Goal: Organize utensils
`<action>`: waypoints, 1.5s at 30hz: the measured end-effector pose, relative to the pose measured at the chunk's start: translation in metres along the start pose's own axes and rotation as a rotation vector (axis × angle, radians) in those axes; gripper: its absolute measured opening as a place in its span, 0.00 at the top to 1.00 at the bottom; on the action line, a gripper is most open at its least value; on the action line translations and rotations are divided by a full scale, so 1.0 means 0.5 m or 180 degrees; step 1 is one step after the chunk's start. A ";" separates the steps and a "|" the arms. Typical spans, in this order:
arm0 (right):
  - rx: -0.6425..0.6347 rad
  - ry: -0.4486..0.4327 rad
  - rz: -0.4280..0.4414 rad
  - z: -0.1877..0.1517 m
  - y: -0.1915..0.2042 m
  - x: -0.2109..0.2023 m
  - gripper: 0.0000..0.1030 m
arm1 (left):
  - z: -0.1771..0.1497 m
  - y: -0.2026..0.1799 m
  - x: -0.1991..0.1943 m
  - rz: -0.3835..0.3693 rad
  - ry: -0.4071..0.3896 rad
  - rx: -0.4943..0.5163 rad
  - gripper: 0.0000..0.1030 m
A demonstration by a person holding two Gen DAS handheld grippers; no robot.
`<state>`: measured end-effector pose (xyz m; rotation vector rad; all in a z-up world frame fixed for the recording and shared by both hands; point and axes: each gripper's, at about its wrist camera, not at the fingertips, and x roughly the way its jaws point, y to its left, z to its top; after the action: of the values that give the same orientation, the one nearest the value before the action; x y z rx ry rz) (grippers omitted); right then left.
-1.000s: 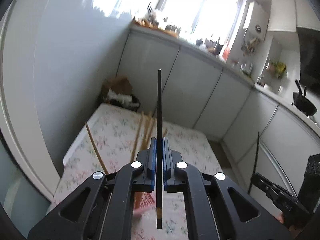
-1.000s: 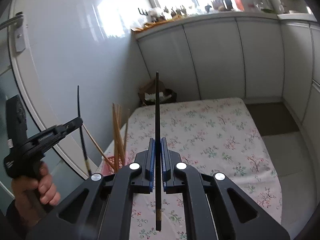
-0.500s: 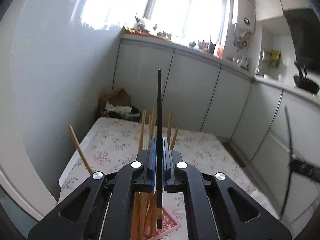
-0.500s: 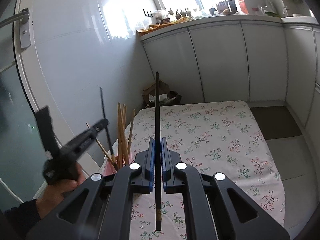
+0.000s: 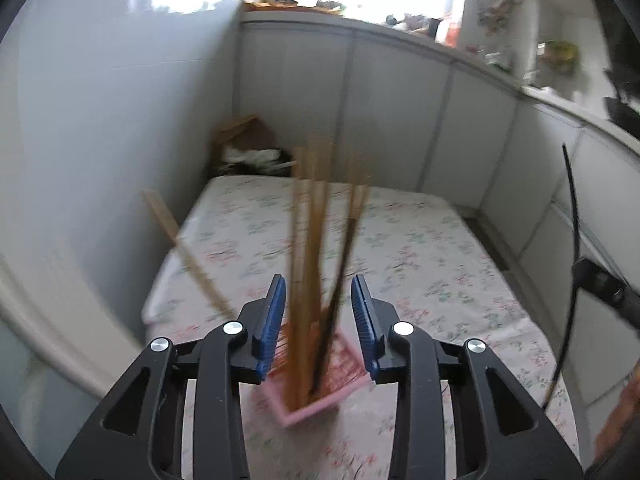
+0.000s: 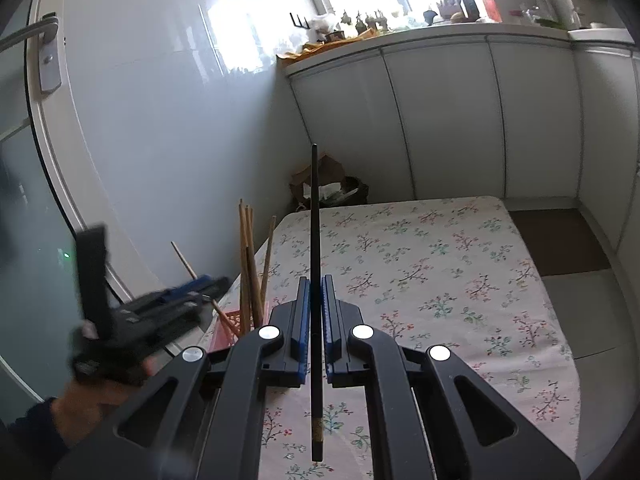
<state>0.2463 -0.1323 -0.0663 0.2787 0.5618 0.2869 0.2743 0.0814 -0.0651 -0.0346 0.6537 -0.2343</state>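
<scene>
The left claw [image 5: 319,320] is wide open right above a pink holder [image 5: 316,384] that stands near the left edge of the flowery worktop [image 6: 440,280]. A black chopstick [image 5: 336,300] leans inside the holder with a bunch of wooden chopsticks [image 5: 308,248]. One more wooden stick [image 5: 188,252] tips far out to the left. Nothing is touching the blue pads [image 5: 272,332] now.

The right claw [image 6: 316,320] is closed tight on another black chopstick [image 6: 315,300], which stands straight up between its pads. It is over the near middle of the worktop, a little to the right of the holder.

I think the next job is to put this second black stick in too. To do it well, the left claw should lift straight up and move away, so it does not bump the leaning sticks. The right claw should go over the holder, point the low end at a gap, lower it, and only then let go. The holder looks light, so a push from the side could tip it.
</scene>
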 end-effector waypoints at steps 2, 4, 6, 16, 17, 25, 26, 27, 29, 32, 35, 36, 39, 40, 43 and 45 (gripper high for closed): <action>0.0026 0.0006 0.0028 -0.005 0.007 0.015 0.94 | 0.012 0.013 -0.029 0.0034 0.0167 -0.0170 0.52; 0.0089 -0.0002 0.0066 -0.007 0.011 0.031 0.94 | 0.016 0.025 -0.042 -0.0007 0.0303 -0.0371 0.44; 0.0191 -0.0023 0.0098 -0.006 0.016 0.053 0.94 | 0.015 0.031 -0.046 -0.0006 0.0393 -0.0454 0.41; 0.0377 -0.0542 0.0178 0.035 0.087 0.155 0.94 | 0.021 0.099 -0.044 0.0210 0.0447 -0.0869 0.34; 0.0367 -0.0596 0.0161 0.033 0.093 0.165 0.94 | 0.023 0.103 -0.043 0.0214 0.0447 -0.0894 0.34; 0.0017 -0.0594 -0.0027 -0.039 0.135 0.243 0.94 | 0.026 0.134 -0.045 0.0215 0.0457 -0.1074 0.34; 0.0015 -0.0546 -0.0031 -0.050 0.134 0.245 0.94 | 0.026 0.135 -0.045 0.0216 0.0454 -0.1083 0.34; 0.0025 -0.0520 -0.0025 -0.057 0.133 0.245 0.93 | 0.026 0.136 -0.045 0.0202 0.0459 -0.1095 0.34; 0.0068 -0.0460 -0.0001 -0.069 0.123 0.239 0.93 | 0.027 0.134 -0.046 0.0154 0.0463 -0.1112 0.34; 0.0030 -0.0340 -0.0007 -0.075 0.119 0.226 0.85 | 0.029 0.124 -0.047 0.0136 0.0463 -0.1046 0.34; 0.0046 -0.0247 0.0005 -0.069 0.111 0.189 0.85 | 0.030 0.116 -0.051 0.0148 0.0446 -0.1019 0.34; 0.0071 -0.0214 -0.0002 -0.066 0.108 0.176 0.81 | 0.031 0.113 -0.053 0.0138 0.0443 -0.1013 0.34; 0.0144 0.0023 -0.0075 -0.053 0.093 0.127 0.66 | 0.026 0.097 -0.063 0.0101 0.0443 -0.0945 0.33; 0.0177 0.0135 -0.0062 -0.051 0.088 0.096 0.64 | 0.021 0.087 -0.070 0.0087 0.0450 -0.0882 0.30; 0.0174 0.0337 -0.0031 -0.059 0.086 0.002 0.38 | -0.018 0.041 -0.114 0.0174 0.0490 -0.0597 0.22; 0.0208 0.0441 0.0171 -0.078 0.083 -0.058 0.35 | -0.057 0.014 -0.152 0.0267 0.0475 -0.0496 0.19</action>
<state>0.1930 -0.0969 -0.0700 0.3393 0.7022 0.3421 0.1999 0.1067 -0.0430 -0.1401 0.8194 -0.1053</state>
